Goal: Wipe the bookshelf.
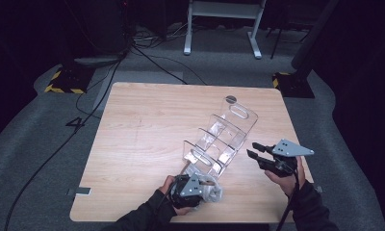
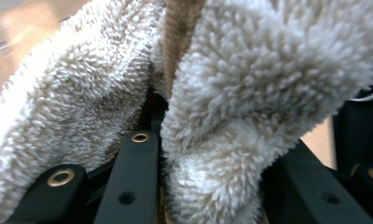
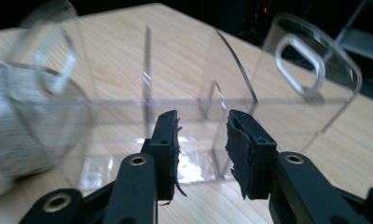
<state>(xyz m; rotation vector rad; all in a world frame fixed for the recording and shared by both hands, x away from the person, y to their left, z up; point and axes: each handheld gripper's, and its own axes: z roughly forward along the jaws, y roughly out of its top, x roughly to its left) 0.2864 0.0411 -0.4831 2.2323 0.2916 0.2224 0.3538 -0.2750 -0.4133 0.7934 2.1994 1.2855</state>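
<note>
The left gripper sits at the near edge of the wooden table, its jaws clamped on a bundle of fluffy cream cloth. In the left gripper view the pile bulges on both sides of the black jaws and rises directly ahead of them. The cloth lies just in front of this gripper, touching the near end of the clear acrylic rack.

The right gripper hovers just beside the rack's right side, not touching it. Its jaws stand partly apart with nothing between them. Ahead of its fingertips stand the rack's transparent dividers and the end panel with a slotted handle.
</note>
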